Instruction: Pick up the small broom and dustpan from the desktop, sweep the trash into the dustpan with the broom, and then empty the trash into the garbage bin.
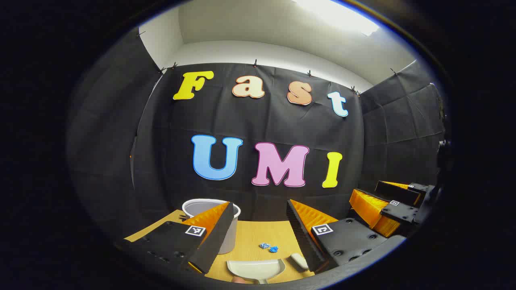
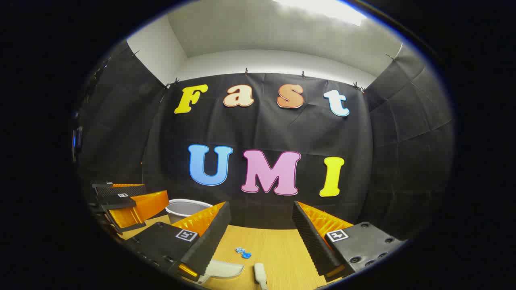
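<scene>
While both claws hang spread wide above the table [image 2: 278,241], left claw [image 1: 260,211] and right claw [image 2: 261,215] grip nothing. Dustpan [image 1: 256,269] lies at the near edge, broom [image 2: 260,274] just beside it. Blue trash [image 1: 269,247] sits behind them; bin [image 1: 231,235] back left.

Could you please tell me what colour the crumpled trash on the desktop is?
Blue: the crumpled trash shows best in the left gripper view.

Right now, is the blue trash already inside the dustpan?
No. In the left gripper view the blue trash lies on the bare desktop, apart from the dustpan.
</scene>
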Motion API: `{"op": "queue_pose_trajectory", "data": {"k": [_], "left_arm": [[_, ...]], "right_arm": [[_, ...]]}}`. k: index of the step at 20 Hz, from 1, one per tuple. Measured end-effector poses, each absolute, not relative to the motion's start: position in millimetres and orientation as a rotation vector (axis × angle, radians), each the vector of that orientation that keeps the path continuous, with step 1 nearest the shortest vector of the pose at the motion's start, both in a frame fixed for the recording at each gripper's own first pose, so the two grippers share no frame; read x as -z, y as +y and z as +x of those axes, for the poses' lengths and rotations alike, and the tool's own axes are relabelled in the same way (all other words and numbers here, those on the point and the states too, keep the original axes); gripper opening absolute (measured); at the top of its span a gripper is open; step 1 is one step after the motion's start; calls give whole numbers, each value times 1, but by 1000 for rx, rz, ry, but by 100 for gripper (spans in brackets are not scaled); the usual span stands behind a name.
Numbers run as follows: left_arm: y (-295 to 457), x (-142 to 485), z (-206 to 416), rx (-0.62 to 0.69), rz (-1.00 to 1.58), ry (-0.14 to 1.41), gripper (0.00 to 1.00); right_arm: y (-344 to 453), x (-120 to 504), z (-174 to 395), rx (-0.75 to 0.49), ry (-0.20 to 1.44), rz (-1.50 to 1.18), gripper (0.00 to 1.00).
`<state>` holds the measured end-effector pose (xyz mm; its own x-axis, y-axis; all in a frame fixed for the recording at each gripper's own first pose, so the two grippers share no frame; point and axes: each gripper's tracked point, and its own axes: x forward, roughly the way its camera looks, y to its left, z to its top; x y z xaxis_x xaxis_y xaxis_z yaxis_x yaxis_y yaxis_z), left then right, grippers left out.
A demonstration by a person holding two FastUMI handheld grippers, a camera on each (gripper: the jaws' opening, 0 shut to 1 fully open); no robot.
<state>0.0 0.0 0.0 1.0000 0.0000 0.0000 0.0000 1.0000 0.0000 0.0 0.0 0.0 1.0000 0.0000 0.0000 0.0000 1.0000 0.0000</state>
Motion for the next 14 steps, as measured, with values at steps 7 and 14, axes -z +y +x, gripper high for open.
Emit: {"op": "queue_pose_trajectory", "data": {"k": [7,14], "left_arm": [[0,1,-4,-9,-5,11,78],[-3,9,-12,-5,-46,36,77]], "right_arm": [[-1,2,-2,-2,9,4,99],[2,5,-7,-21,23,1,99]]}}
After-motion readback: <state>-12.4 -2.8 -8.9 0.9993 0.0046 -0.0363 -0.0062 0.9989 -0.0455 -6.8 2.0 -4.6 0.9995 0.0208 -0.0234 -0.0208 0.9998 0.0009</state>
